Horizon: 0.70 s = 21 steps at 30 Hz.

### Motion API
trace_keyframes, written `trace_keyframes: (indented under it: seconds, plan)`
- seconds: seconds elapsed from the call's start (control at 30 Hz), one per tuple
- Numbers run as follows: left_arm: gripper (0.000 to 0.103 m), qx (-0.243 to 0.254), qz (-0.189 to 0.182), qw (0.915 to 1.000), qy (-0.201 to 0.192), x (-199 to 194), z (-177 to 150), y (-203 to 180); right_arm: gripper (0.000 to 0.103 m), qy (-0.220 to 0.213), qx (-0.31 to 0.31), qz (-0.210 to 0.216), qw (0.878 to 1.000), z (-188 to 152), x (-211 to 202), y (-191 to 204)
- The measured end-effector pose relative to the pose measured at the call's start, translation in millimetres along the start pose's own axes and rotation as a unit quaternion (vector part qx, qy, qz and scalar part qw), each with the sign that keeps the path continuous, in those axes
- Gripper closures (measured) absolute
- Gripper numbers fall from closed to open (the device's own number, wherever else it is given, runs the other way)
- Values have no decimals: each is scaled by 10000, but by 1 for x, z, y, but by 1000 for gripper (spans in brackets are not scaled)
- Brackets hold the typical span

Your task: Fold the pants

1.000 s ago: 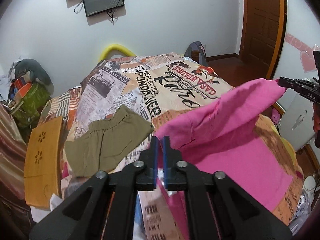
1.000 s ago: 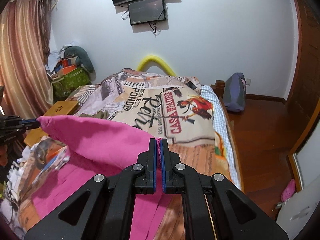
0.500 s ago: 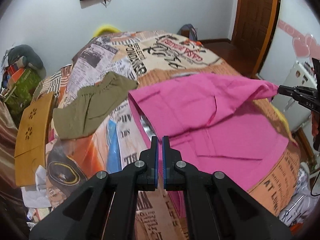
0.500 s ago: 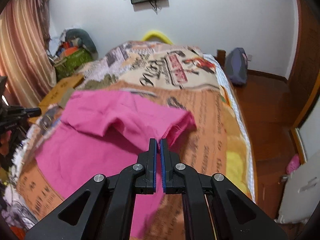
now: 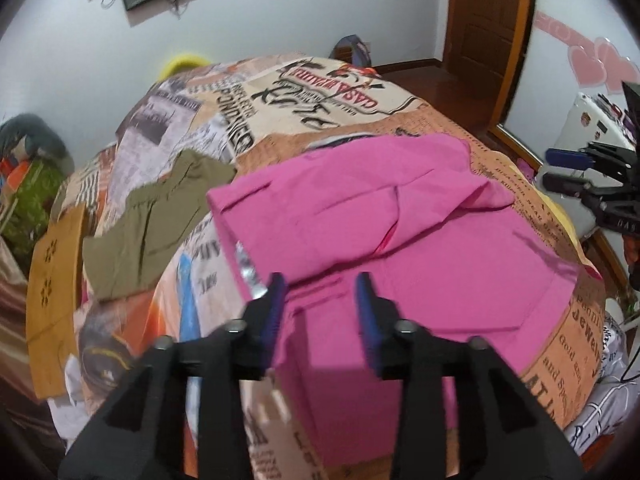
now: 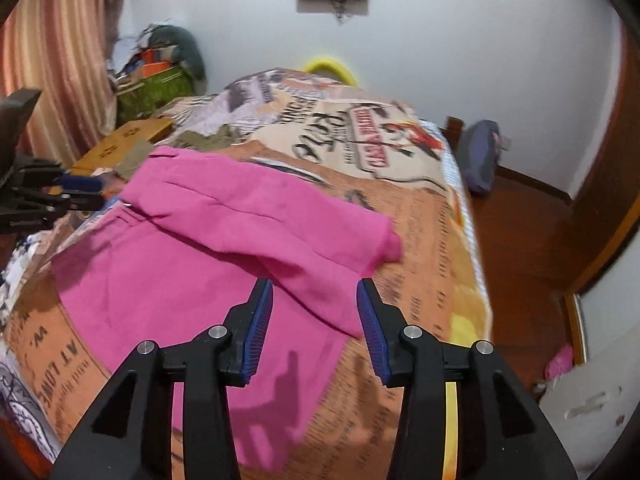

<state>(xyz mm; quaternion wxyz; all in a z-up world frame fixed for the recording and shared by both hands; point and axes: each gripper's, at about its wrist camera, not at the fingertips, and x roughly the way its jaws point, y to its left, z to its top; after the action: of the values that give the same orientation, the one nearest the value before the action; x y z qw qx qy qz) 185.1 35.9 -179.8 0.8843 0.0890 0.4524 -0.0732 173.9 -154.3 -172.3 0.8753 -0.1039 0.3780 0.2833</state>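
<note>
The pink pants (image 5: pixel 400 240) lie on the bed, their far part folded over the near part. They also show in the right wrist view (image 6: pixel 224 248). My left gripper (image 5: pixel 320 308) is open and empty, just above the pants' near left edge. My right gripper (image 6: pixel 314 312) is open and empty, above the folded layer's right end. Each gripper shows in the other's view, the right one (image 5: pixel 560 168) at the right edge and the left one (image 6: pixel 84 192) at the left edge, both open.
The bed carries a newspaper-print cover (image 5: pixel 304 92). Olive green pants (image 5: pixel 152 224) lie to the left of the pink ones. A wooden board (image 5: pixel 52 280) leans at the bed's left side. A door (image 5: pixel 484 12) and wooden floor (image 6: pixel 520 232) lie to the right.
Both grippers held the raised pink cloth, carried it down onto the lower layer, then opened and let it go. The fold now rests on the bed.
</note>
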Motion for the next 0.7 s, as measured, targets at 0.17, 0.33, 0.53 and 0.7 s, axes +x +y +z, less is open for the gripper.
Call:
trace_keyframes:
  seconds: [0.17,0.33,0.53,0.7]
  plan:
    - [59,58,-228,9997,84,17,12,-8,54,160,-524,71,9985,5,34,25]
    - [59,30,-370,9991,180,37,16,-9,54,374,-964,-18,9946,7,69,38]
    - [59,78,-545,9983,205,51,17,-8,54,329,-1157,-95,9927,9,88,41]
    - [58,174,-715,9972,149,56,21,-10,66,137,-792,265,9964,16,88,36]
